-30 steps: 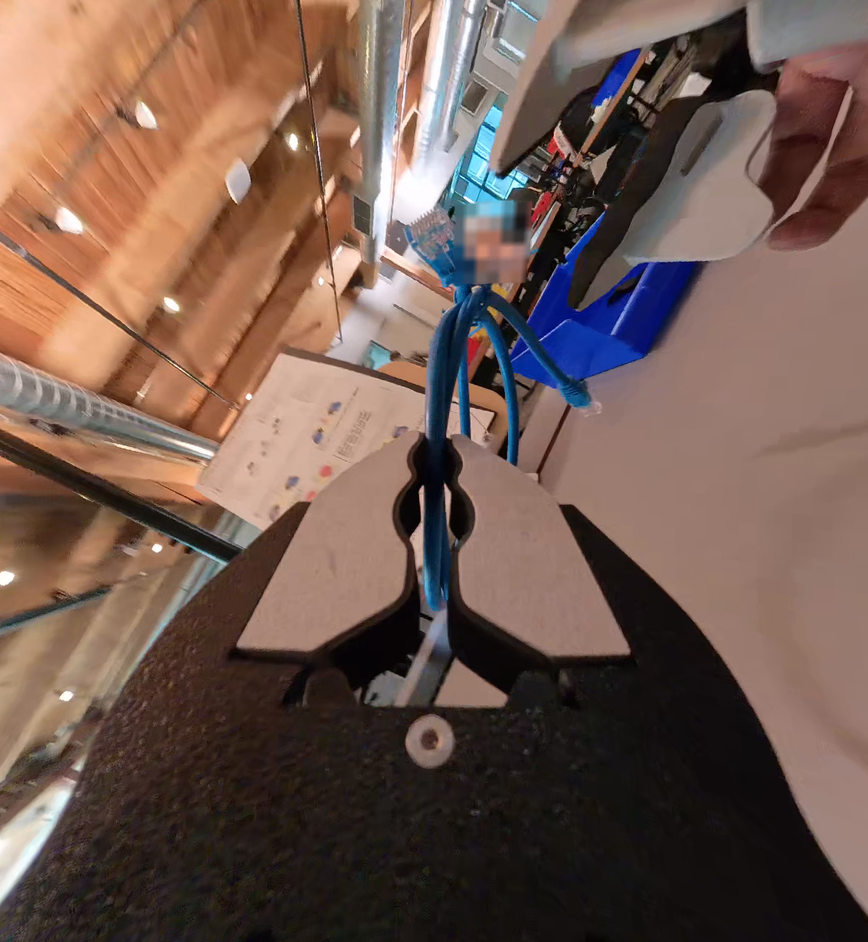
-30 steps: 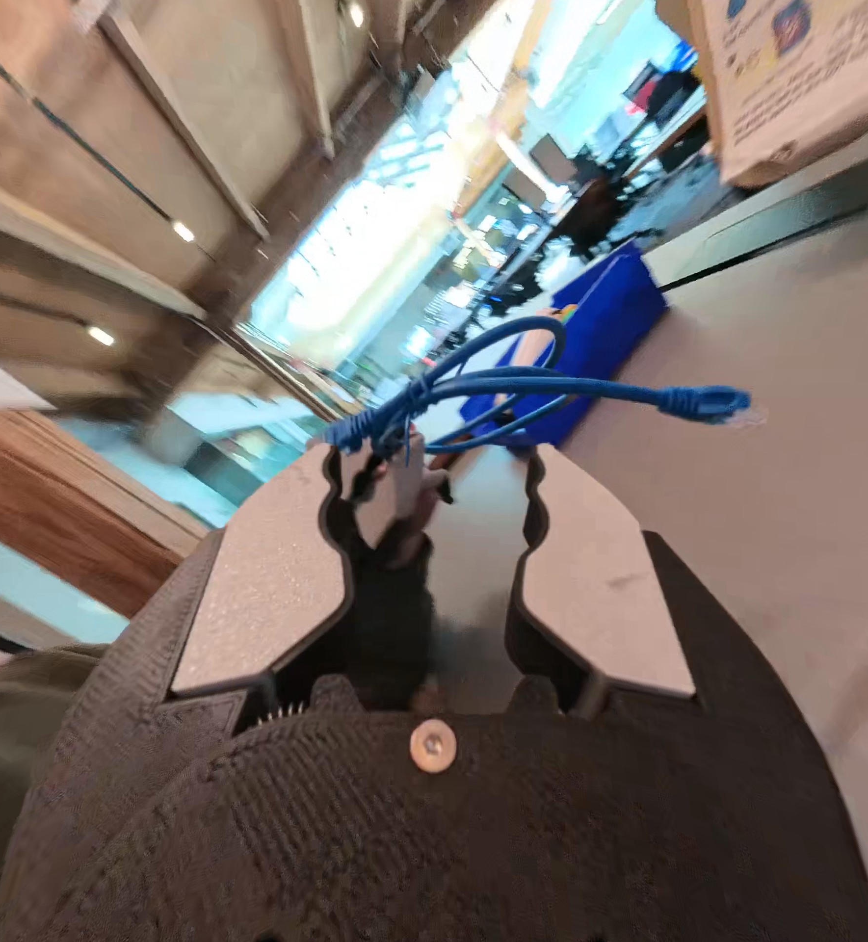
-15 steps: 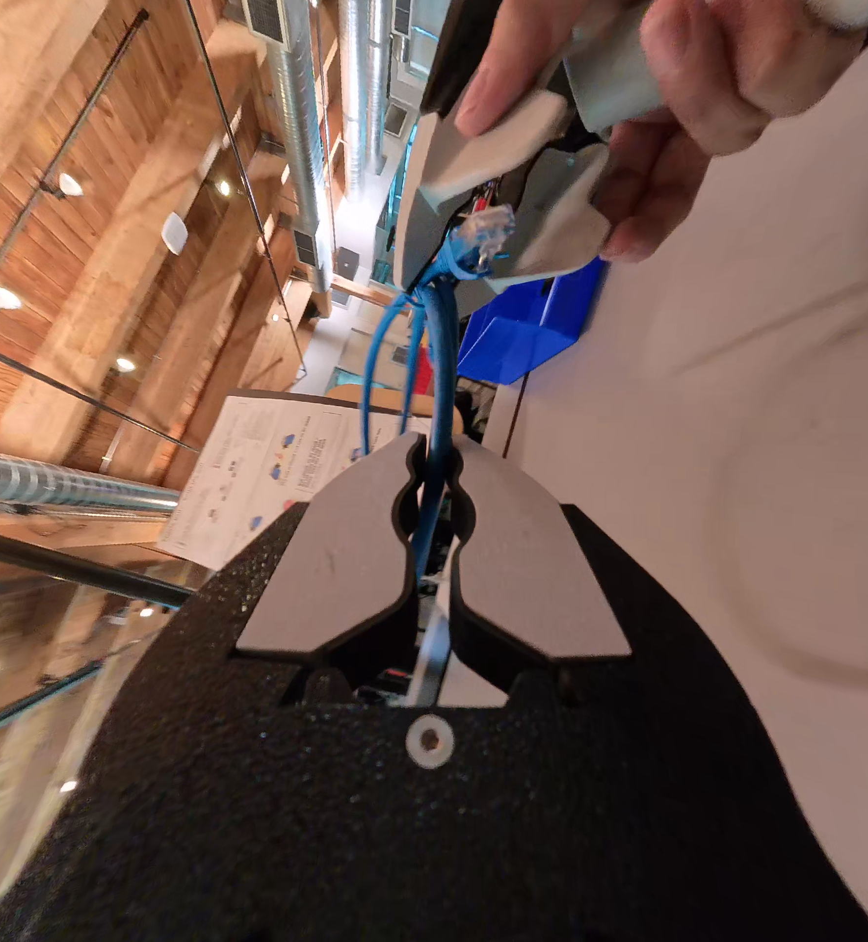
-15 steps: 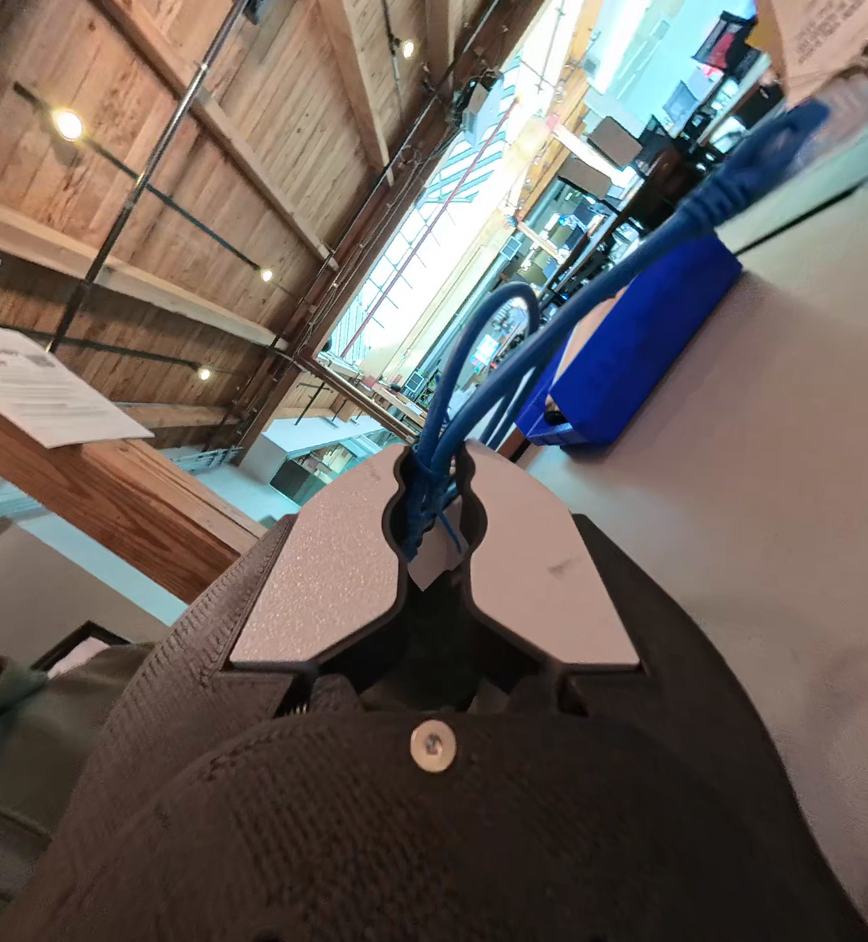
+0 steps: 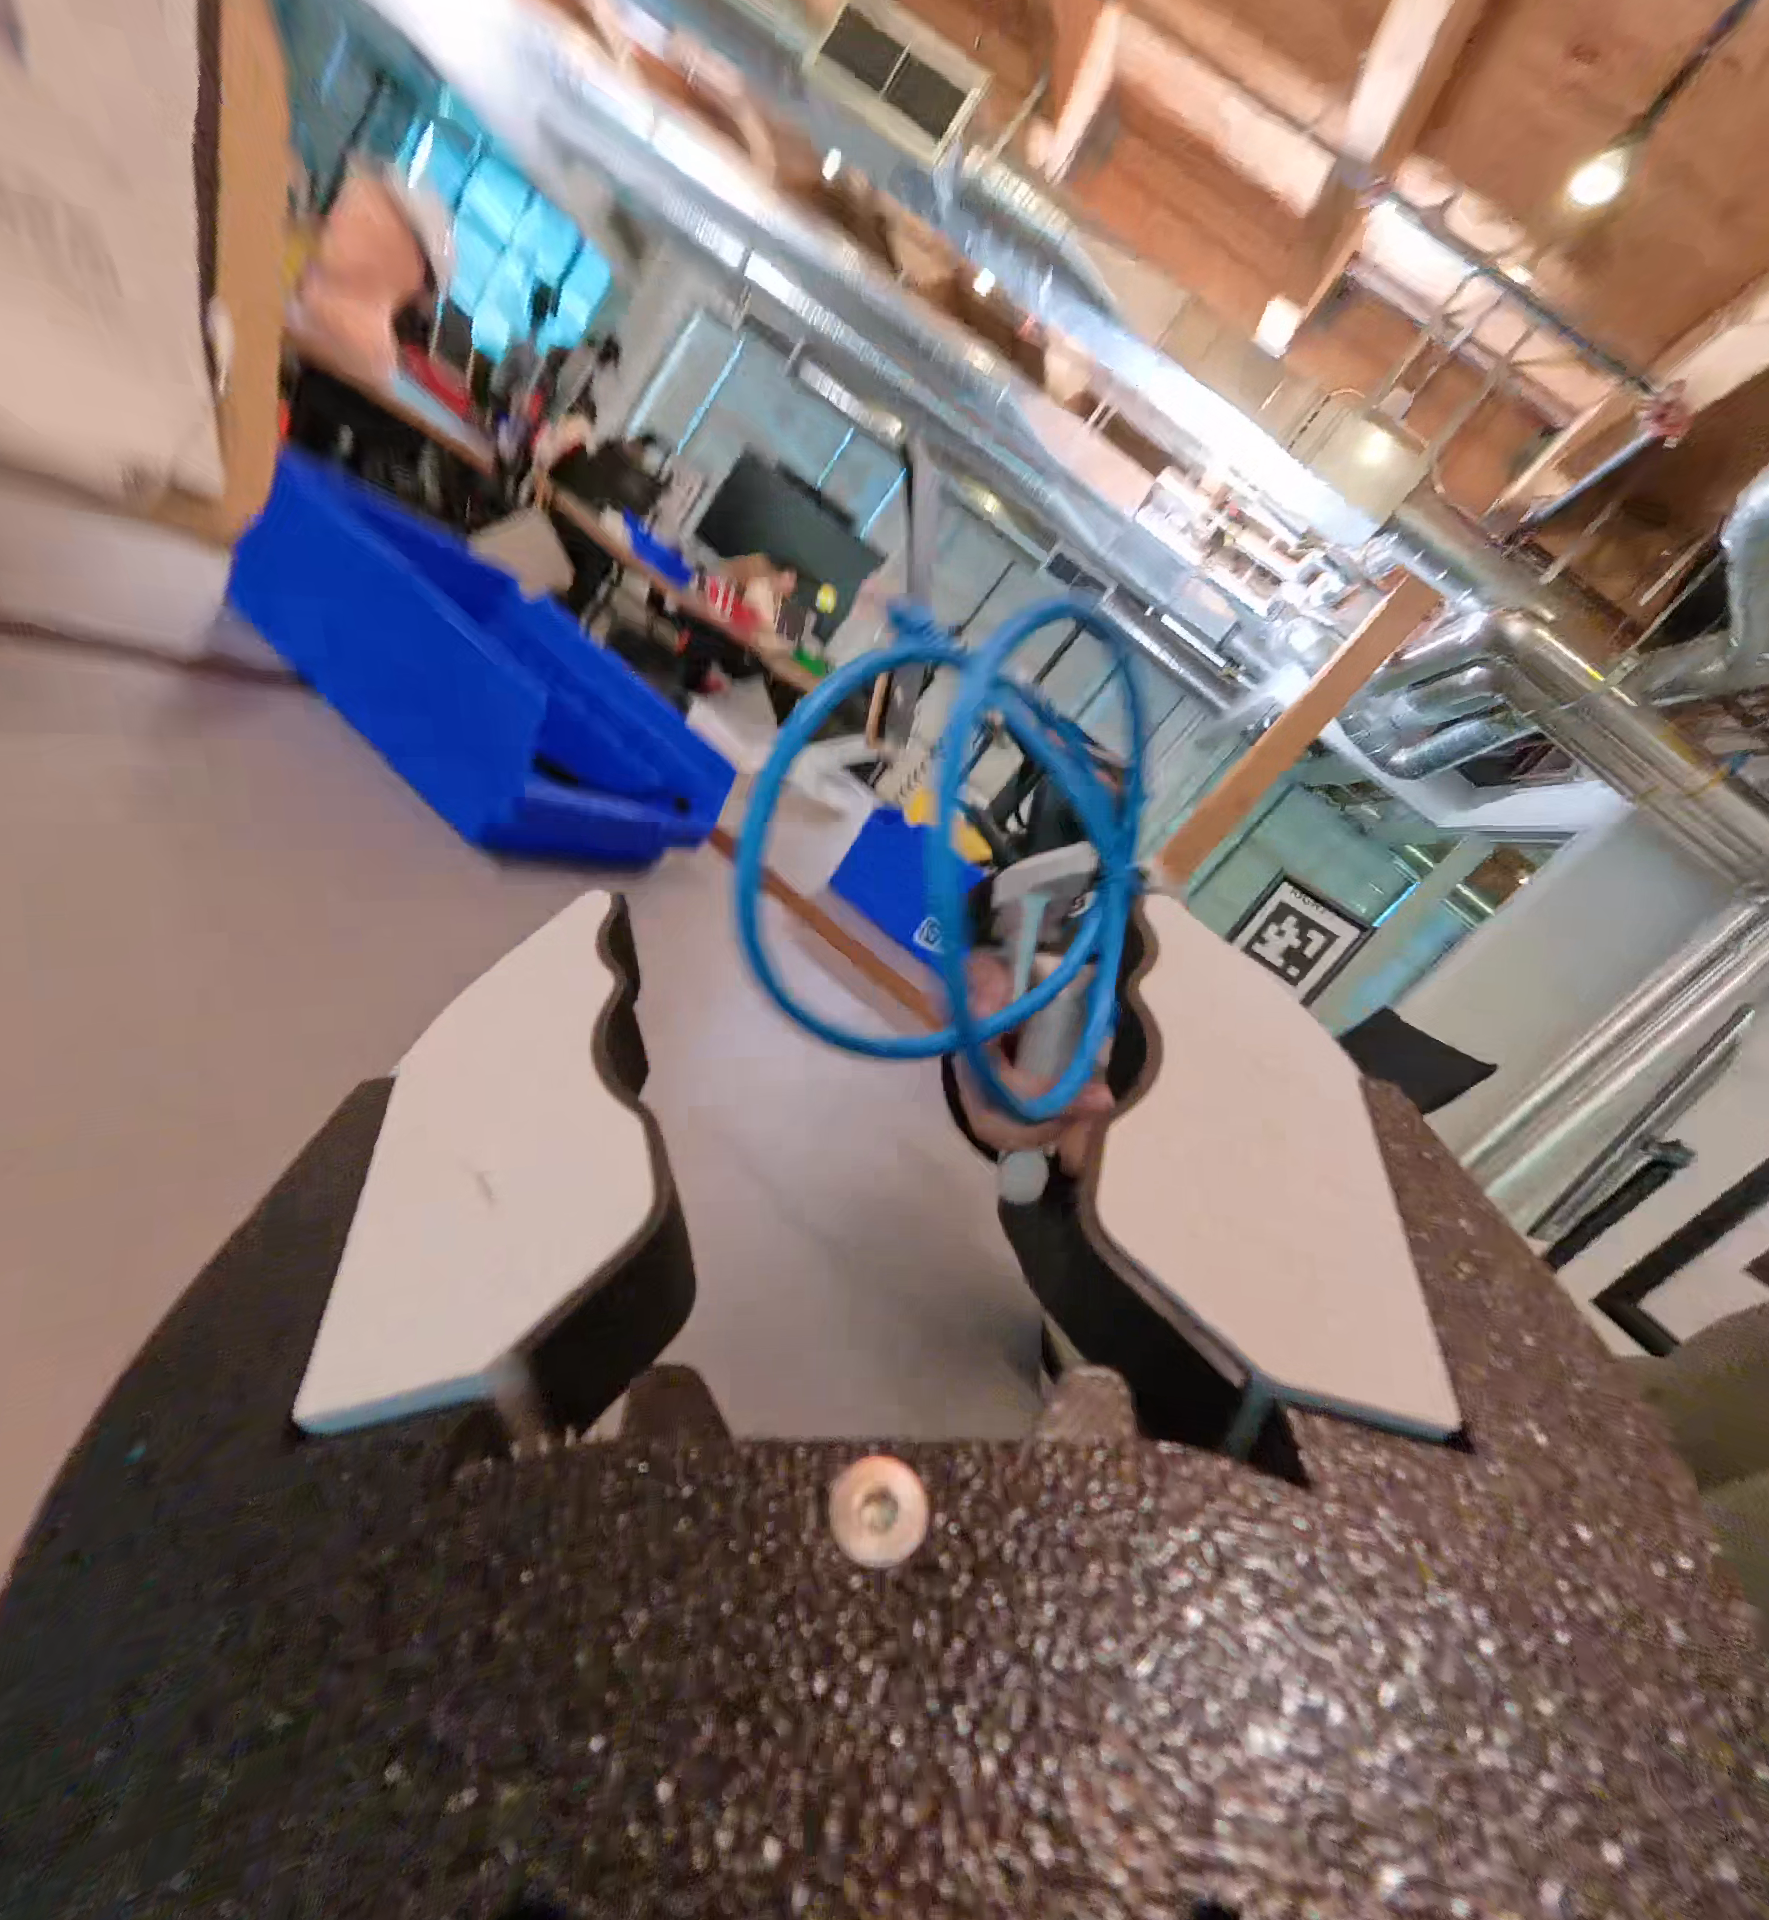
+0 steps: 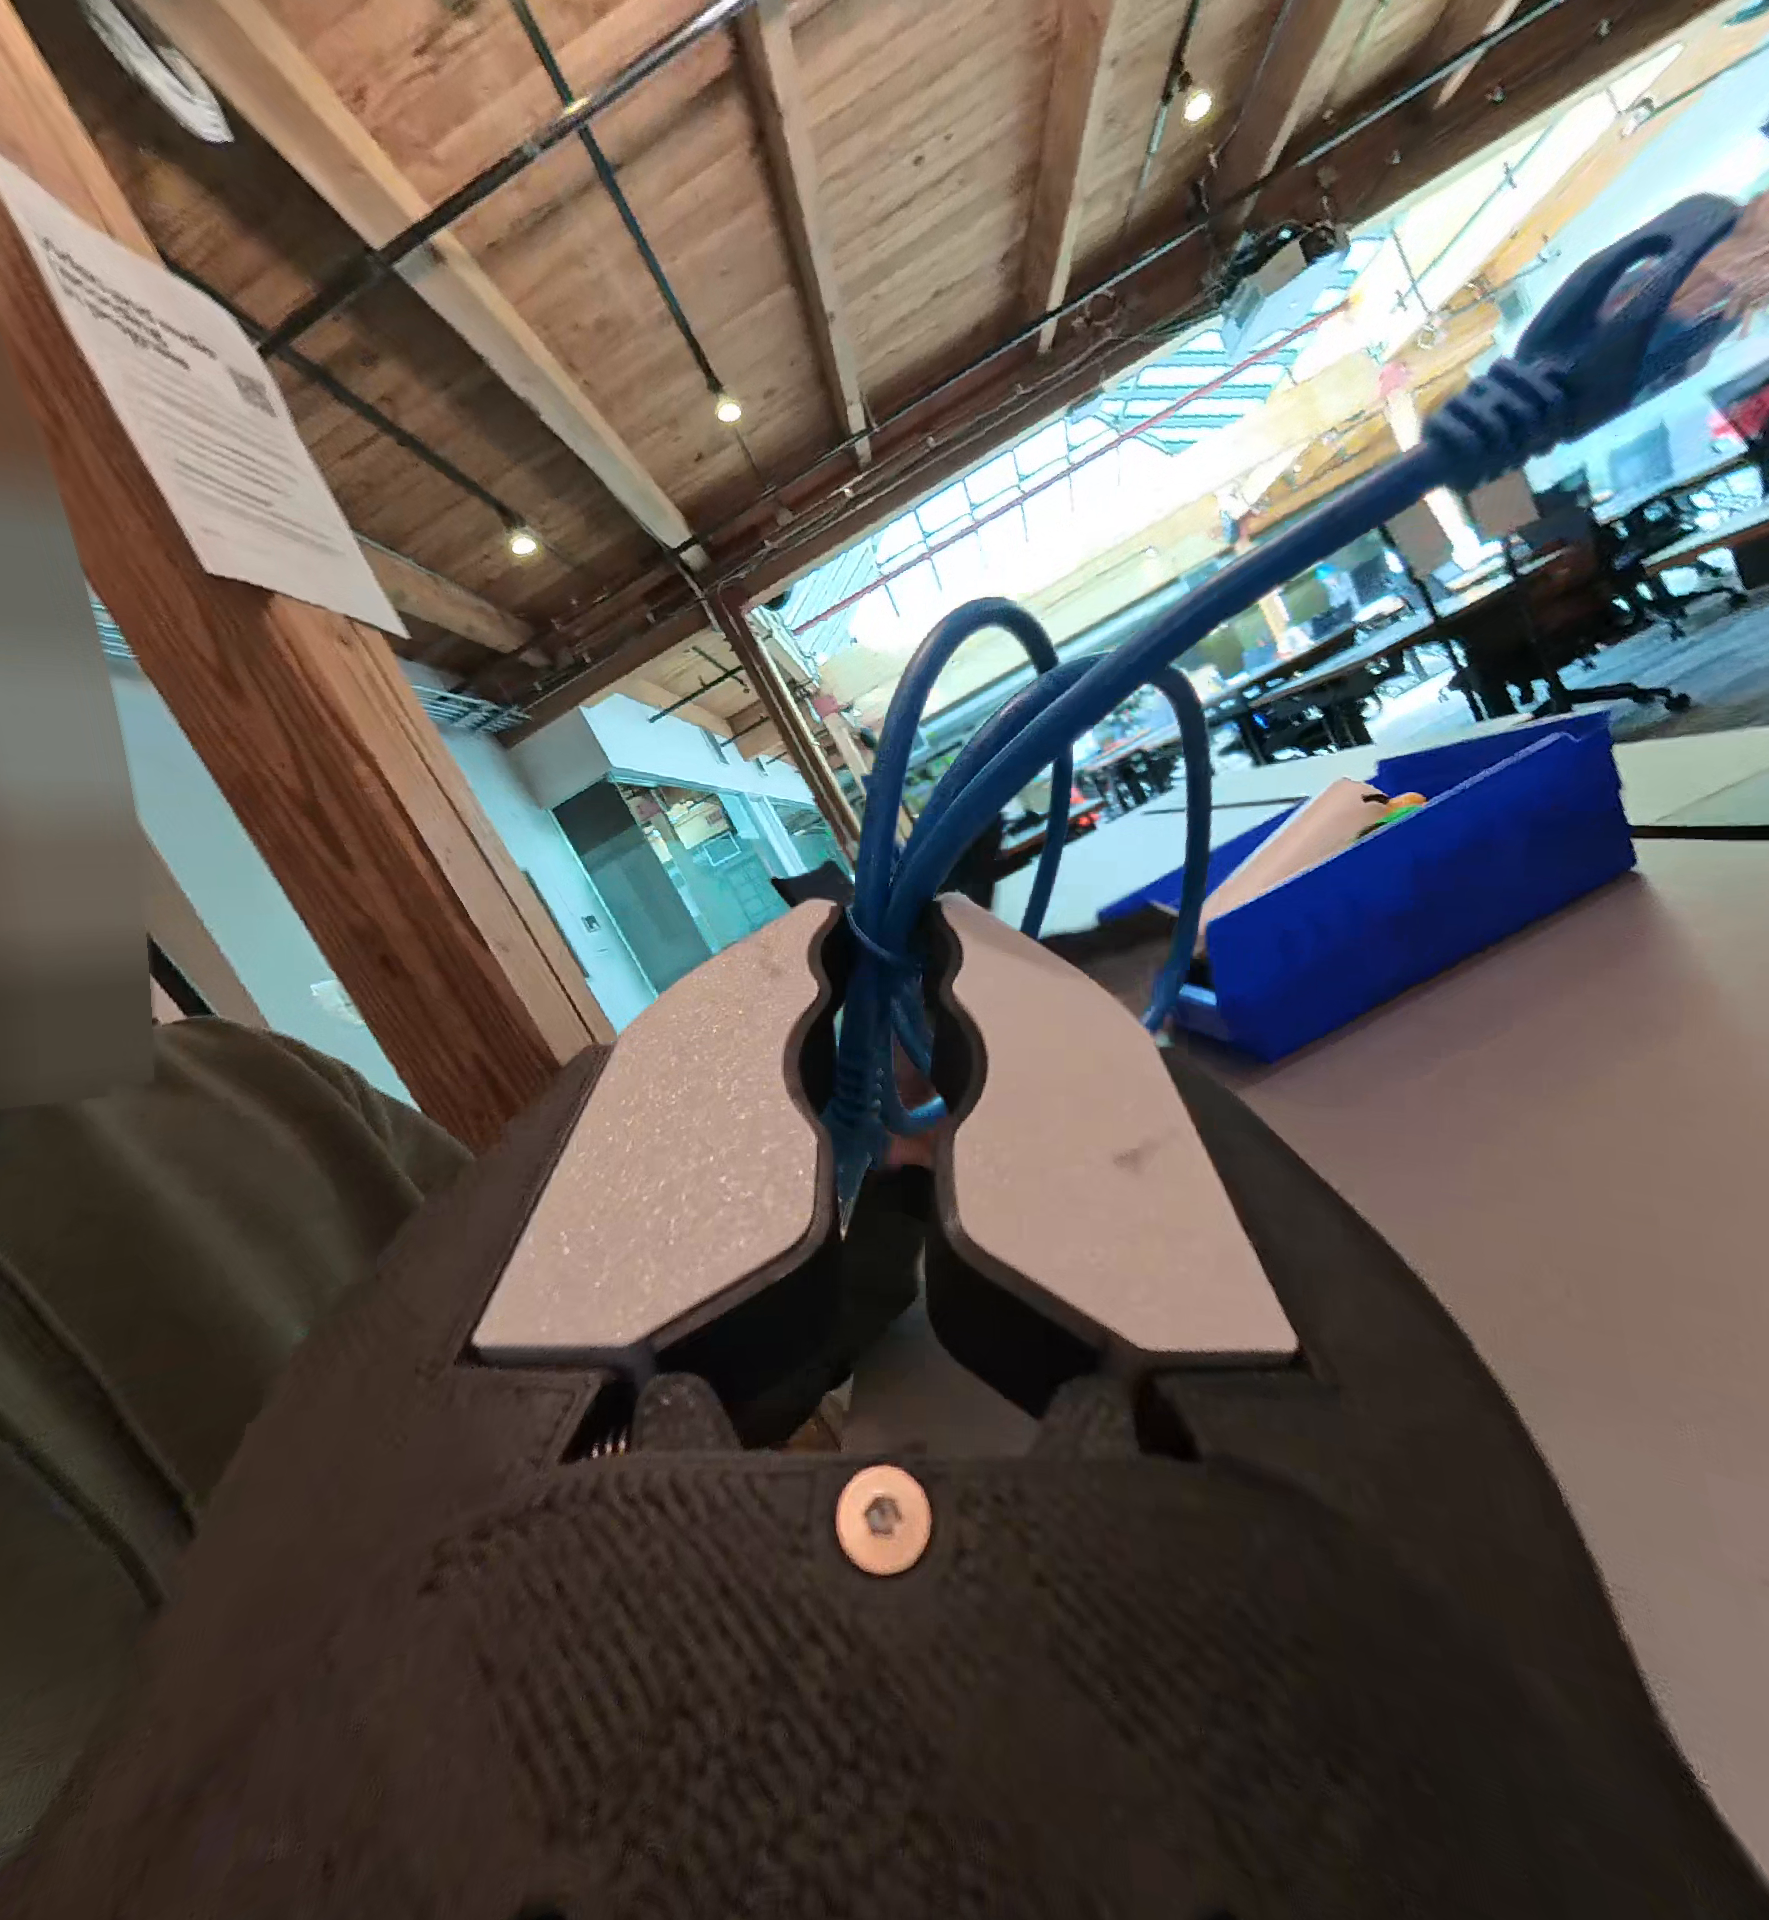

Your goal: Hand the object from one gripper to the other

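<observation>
Handover looked complete. Right gripper (image 6: 890, 940) was pinched on the tied waist of the coiled blue Ethernet cable (image 6: 973, 769), held above the table (image 6: 1482, 1143). Left gripper (image 5: 875, 935) stood spread and empty. Judged next: withdraw left clear of the loops.

**Cable between the right fingers, left fingers apart**

The cable (image 6: 885, 997) sits pinched between the right gripper (image 6: 885, 935) fingers, loops rising ahead of them. A bin (image 6: 1420, 883) lies ahead-right on the table (image 6: 1534, 1195). The left gripper (image 5: 875, 935) gapes, cable beyond its fingertips.
</observation>
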Motion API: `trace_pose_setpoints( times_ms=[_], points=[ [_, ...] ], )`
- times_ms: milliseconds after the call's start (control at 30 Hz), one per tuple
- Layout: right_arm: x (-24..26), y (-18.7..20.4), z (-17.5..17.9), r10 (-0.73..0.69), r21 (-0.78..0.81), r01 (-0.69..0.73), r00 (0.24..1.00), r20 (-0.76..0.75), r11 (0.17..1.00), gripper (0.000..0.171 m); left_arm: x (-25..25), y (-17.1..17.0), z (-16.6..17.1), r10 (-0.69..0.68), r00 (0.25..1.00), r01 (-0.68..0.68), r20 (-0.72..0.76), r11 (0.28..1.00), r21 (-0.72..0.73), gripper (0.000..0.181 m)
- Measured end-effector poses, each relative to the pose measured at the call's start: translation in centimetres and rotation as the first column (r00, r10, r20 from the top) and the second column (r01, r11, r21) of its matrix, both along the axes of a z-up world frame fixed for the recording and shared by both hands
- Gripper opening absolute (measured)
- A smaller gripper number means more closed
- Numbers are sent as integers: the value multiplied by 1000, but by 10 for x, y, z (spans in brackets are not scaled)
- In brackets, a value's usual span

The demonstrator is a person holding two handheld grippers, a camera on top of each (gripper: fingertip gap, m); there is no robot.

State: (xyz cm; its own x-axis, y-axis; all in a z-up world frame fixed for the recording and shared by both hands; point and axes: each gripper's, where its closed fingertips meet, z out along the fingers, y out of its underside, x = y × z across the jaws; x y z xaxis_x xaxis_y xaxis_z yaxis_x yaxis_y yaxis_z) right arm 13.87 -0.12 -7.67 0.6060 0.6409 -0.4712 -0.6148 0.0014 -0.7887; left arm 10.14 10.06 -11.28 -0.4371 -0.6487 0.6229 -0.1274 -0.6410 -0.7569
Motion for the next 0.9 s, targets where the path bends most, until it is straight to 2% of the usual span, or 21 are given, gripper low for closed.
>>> trace_pose_setpoints(
  times_ms=[33,100,167,233,267,367,433,533,567,633,667,700,733,767,800,833,867,900],
  points=[
    [-3,-2,3,15,23,-15,1000,-2,1000,14,3,0,-10,-16,999,16,-45,1000,-17,90],
    [-7,-2,5,30,39,-30,1000,-5,999,14,3,-8,-14,-73,996,71,-45,996,-52,91],
    [-11,-1,3,48,34,-48,999,-1,998,14,1,-18,-13,-152,988,149,-35,986,-78,84],
    [-14,0,2,72,34,-71,997,-14,997,14,-2,-26,-14,-208,978,205,-35,976,-67,68],
    [-15,0,3,87,40,-86,996,-28,996,14,-2,-27,-13,-206,978,204,-30,977,-68,59],
    [-17,2,0,94,26,-93,995,-39,995,14,-9,-27,-2,-242,969,246,52,963,-108,11],
    [-17,5,-4,89,-10,-90,995,-43,996,14,-12,-22,4,-235,967,246,101,962,-120,10],
    [-8,15,-18,-17,-81,16,1000,-5,997,16,-10,-11,5,-185,978,198,95,968,-156,9],
    [-4,17,-21,-68,-83,72,997,45,994,22,-9,-6,5,-173,981,187,83,962,-201,8],
    [6,19,-25,-217,-40,230,954,207,972,47,-9,2,4,-175,983,183,54,937,-297,8],
    [12,18,-27,-305,6,322,892,334,947,55,-9,5,3,-175,984,178,41,923,-340,7],
    [17,18,-30,-399,83,412,780,482,907,69,-8,8,2,-178,984,175,28,910,-377,7],
    [21,17,-32,-481,195,476,609,631,858,78,-8,9,0,-192,981,182,15,897,-404,6],
    [25,15,-33,-547,319,511,394,738,798,83,-8,8,-3,-210,978,190,-2,886,-423,5],
    [26,14,-34,-580,439,490,179,795,753,87,-7,6,-5,-227,974,197,-14,876,-440,5],
    [22,13,-39,-572,517,429,0,820,741,83,-6,5,-6,-240,971,204,-21,865,-458,5],
    [20,15,-46,-543,547,381,-129,830,746,83,-6,3,-7,-253,967,212,-23,855,-473,5],
    [19,17,-57,-500,540,351,-205,841,765,85,-5,1,-7,-262,965,220,-20,846,-485,4]
  ],
)
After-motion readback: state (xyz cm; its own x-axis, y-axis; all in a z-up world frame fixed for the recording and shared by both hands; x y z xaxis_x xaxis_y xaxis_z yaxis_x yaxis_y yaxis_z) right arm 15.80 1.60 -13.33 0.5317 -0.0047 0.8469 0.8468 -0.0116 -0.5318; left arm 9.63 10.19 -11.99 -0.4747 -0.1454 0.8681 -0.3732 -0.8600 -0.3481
